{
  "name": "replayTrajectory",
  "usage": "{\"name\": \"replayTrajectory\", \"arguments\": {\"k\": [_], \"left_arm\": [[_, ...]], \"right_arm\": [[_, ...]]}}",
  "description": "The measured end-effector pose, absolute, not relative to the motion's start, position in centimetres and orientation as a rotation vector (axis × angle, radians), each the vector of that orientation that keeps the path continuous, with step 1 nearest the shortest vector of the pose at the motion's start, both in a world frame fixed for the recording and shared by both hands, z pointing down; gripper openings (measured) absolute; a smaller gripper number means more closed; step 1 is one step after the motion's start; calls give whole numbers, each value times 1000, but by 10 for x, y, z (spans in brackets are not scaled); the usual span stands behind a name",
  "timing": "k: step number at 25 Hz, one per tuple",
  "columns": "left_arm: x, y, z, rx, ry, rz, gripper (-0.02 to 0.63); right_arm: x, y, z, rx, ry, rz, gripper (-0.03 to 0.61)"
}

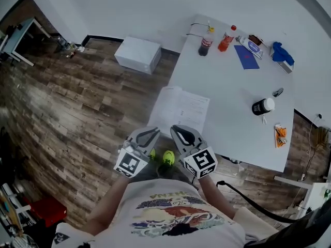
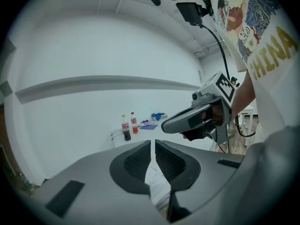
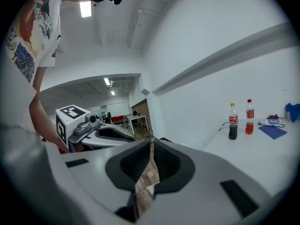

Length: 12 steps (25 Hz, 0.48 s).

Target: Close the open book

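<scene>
The open book (image 1: 180,106) lies flat with white printed pages up, at the near left corner of the white table (image 1: 232,128). My left gripper (image 1: 154,132) and right gripper (image 1: 176,129) hover side by side just short of the book's near edge, off the table's corner. Both have their jaws together with nothing held. In the left gripper view my left gripper (image 2: 153,142) is shut, a strip of the book's page (image 2: 157,185) shows below its jaws, and the right gripper (image 2: 165,126) hangs to the right. In the right gripper view my right gripper (image 3: 151,142) is shut over wooden floor.
At the table's far end stand a cola bottle (image 1: 205,45) and a red drink bottle (image 1: 226,39), with a blue notebook (image 1: 246,57) and blue cloth (image 1: 282,53). A black jar with a white lid (image 1: 262,106) sits mid right. A white box (image 1: 137,54) rests on the floor.
</scene>
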<state>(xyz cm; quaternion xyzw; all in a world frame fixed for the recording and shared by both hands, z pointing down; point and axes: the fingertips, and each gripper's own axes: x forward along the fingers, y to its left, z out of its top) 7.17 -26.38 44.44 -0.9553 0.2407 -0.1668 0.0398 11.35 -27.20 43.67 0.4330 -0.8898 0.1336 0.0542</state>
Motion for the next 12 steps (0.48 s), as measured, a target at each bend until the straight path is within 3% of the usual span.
{"name": "replayTrajectory", "arguments": {"k": [12], "left_arm": [[66,-283,436,-2969,664,-388,14]], "right_arm": [[95,-289,435,1325,-2677,345,28]]}}
